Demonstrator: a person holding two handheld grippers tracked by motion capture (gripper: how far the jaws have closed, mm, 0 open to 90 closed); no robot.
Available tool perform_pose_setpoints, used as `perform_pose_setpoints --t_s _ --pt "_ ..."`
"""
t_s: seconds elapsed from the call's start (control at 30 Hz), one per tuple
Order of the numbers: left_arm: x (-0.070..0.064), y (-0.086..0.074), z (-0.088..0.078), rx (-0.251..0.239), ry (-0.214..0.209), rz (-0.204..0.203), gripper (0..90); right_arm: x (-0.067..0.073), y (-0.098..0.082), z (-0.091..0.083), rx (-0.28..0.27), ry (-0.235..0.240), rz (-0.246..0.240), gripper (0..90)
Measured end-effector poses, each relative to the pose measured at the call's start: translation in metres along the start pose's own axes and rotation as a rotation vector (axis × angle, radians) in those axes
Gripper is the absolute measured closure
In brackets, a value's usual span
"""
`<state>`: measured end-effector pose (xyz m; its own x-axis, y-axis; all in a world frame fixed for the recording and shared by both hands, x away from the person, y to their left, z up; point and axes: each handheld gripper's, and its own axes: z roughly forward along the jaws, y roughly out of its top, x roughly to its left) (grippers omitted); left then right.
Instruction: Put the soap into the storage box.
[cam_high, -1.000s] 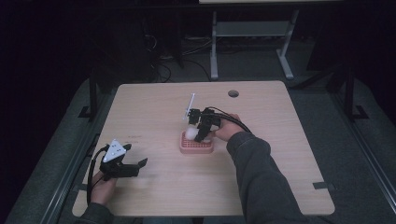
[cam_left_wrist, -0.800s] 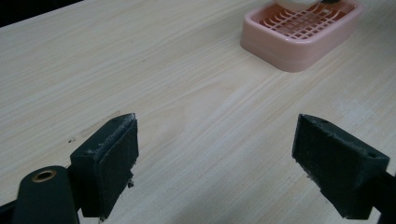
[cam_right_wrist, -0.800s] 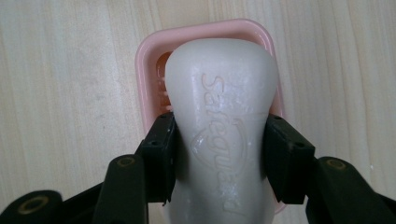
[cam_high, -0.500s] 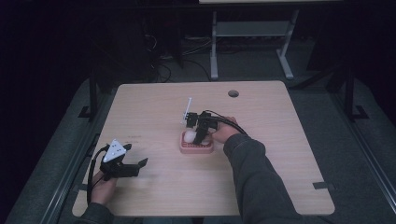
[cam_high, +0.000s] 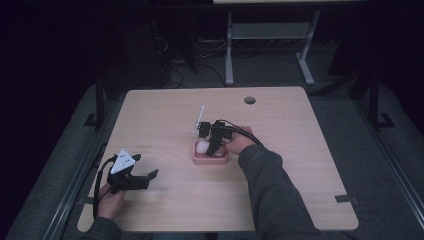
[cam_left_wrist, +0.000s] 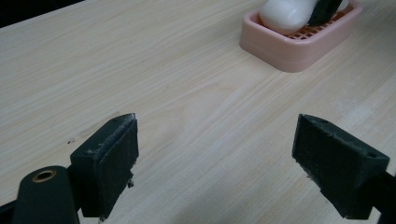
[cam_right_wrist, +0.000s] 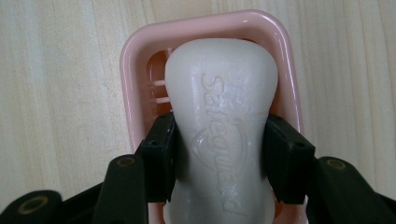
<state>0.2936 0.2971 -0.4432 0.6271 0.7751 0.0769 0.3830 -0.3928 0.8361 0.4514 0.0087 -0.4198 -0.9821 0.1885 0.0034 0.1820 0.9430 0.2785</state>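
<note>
Right claw clenched on white soap bar, directly over pink soap dish. Left claw released, parked on tabletop, well apart. Likely slick when squeezed at waist; could squirt forward, or drag dish along on lifting.

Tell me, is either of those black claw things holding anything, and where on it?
Yes. The right gripper clamps the white soap bar across its narrow waist, over the pink soap dish. The left gripper holds nothing; its jaws stand open above the table.
</note>
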Motion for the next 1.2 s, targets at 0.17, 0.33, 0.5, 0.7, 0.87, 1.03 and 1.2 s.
perform_pose_setpoints --t_s 0.17,0.33,0.5,0.7,0.87,1.03,1.2 --pt "0.0001 0.0 -0.0001 0.001 0.0 0.001 13.9 -0.0008 -0.0025 0.002 -0.006 0.004 0.01 48.6" --pt "0.0 0.0 -0.0001 0.0 0.0 0.0 13.9 -0.0001 -0.0021 0.0024 -0.005 -0.002 0.002 48.6" --pt "0.0001 0.0001 -0.0003 0.002 -0.001 0.003 13.9 0.0007 -0.0013 0.0028 -0.006 -0.003 -0.001 48.5" --pt "0.0001 0.0001 -0.0003 0.002 -0.001 0.003 13.9 0.0012 -0.0013 0.0031 -0.008 -0.001 -0.001 48.0" --pt "0.0 0.0 0.0 0.002 -0.001 0.002 13.9 0.0014 -0.0017 0.0017 -0.014 0.003 0.008 46.7" --pt "0.0001 0.0 -0.0003 0.002 0.0 0.003 13.9 0.0016 -0.0022 -0.0026 -0.033 0.0 0.014 44.2" --pt "-0.0001 0.0001 0.0001 0.005 -0.003 0.005 13.9 0.0029 -0.0034 -0.0064 -0.044 -0.002 0.018 41.7"
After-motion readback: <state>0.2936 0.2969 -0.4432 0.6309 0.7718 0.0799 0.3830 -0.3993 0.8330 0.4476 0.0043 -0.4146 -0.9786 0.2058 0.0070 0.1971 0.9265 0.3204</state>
